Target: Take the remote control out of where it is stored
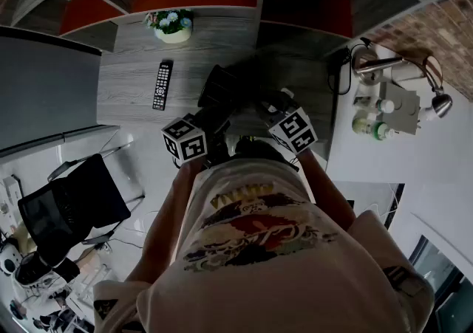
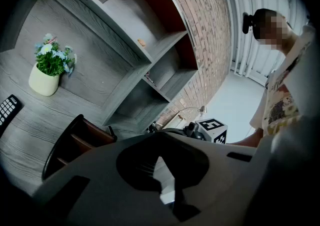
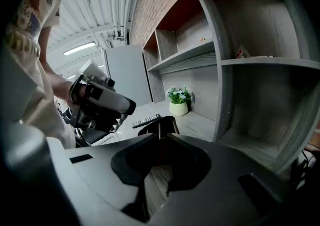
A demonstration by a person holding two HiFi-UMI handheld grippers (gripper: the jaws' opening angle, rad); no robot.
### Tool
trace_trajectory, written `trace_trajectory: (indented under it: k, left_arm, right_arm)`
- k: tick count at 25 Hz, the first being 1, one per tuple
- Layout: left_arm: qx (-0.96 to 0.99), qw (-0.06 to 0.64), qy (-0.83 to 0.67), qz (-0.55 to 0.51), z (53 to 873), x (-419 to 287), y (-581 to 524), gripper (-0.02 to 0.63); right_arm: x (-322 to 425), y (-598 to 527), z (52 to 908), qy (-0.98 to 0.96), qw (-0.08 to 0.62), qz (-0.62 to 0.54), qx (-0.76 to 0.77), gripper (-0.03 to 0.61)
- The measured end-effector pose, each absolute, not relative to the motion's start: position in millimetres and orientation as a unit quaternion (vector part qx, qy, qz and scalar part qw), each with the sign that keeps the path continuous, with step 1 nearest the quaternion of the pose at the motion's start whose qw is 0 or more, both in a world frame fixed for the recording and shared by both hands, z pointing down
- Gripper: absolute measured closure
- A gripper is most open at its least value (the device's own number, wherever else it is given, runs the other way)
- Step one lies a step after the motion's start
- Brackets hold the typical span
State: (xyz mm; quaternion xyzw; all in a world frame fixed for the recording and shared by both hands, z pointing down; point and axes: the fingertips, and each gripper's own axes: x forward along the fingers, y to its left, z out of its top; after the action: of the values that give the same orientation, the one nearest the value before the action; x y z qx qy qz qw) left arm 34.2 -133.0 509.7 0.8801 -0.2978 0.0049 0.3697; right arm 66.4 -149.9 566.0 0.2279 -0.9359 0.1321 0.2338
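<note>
Two grippers: left tongs (image 2: 160, 160) and right tongs (image 3: 160, 137), both pressed together, empty. Remote control (image 1: 162, 85) flat on bench (image 1: 126, 103), beside dark holder (image 1: 218, 88). Removal apparently complete; next, only withdrawal.

A slim black remote control (image 1: 162, 86) on the grey wood-grain desk (image 1: 129, 66); a cream pot (image 1: 175, 35) (green leaves, pale-blue flowers) beyond the jaws.

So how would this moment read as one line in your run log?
remote control: flat on desk, left of dark holder | left tool: shut, empty | right tool: shut, empty
</note>
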Motion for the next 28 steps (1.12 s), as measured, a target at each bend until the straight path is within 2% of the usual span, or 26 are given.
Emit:
trace_trajectory:
  k: [10, 28]
  left_arm:
    - [0.897, 0.347, -0.276, 0.003, 496.9, 49.2, -143.8, 0.609]
    - [0.922, 0.280, -0.267, 0.007, 465.1, 50.6, -122.4, 0.609]
  right_arm:
    - [69.6, -140.0, 524.5, -0.942, 0.192, 0.141, 0.235, 0.568]
    - [92.1, -126.9, 498.3, -0.934, 0.161, 0.118, 0.297, 0.571]
